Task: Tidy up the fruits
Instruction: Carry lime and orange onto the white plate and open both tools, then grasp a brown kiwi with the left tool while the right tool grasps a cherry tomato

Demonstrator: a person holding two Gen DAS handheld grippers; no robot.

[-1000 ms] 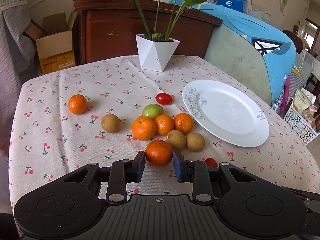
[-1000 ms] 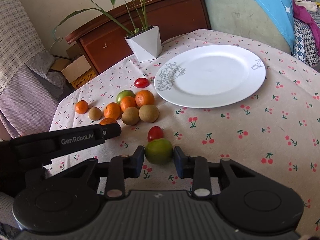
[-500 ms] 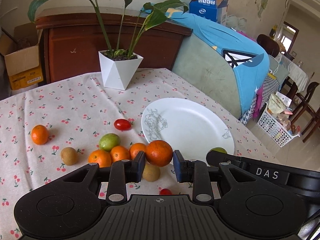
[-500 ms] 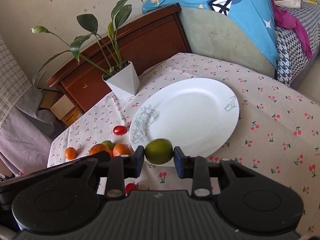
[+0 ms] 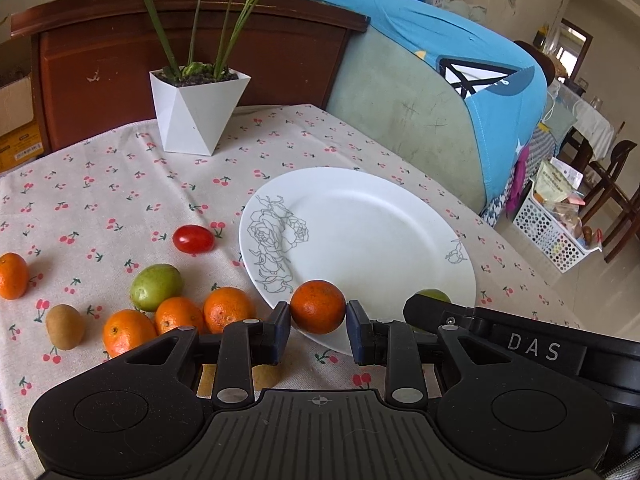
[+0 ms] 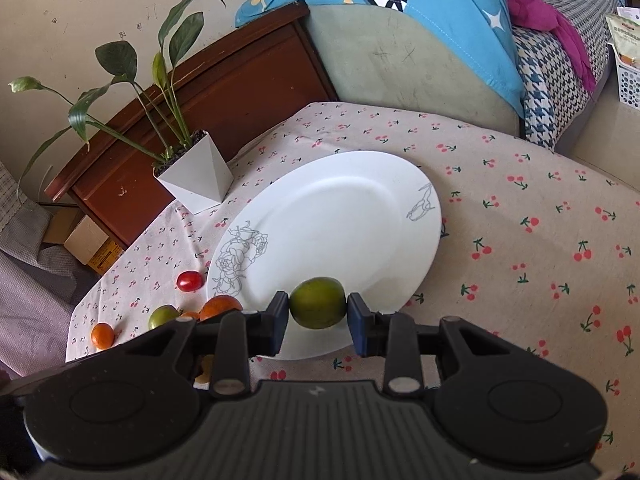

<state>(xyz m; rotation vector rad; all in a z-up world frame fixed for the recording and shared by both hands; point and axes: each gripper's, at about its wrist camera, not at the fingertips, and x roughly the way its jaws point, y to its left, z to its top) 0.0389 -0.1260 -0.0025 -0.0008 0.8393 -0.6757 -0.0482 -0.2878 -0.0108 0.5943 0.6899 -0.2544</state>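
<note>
Cherry-print cloth covers the table (image 5: 120,184), with a potted plant (image 5: 198,114) at its far edge. From the left wrist view, my left gripper (image 5: 318,318) clamps an orange (image 5: 318,306) above the near rim of the white plate (image 5: 360,232); more fruit lies loose to the plate's left. From the right wrist view, my right gripper (image 6: 317,312) pinches a green fruit (image 6: 317,303) over the plate's near rim too. I judge this the carry-to-plate step; next I must lower each onto the plate and part the jaws gently so nothing rolls.
</note>
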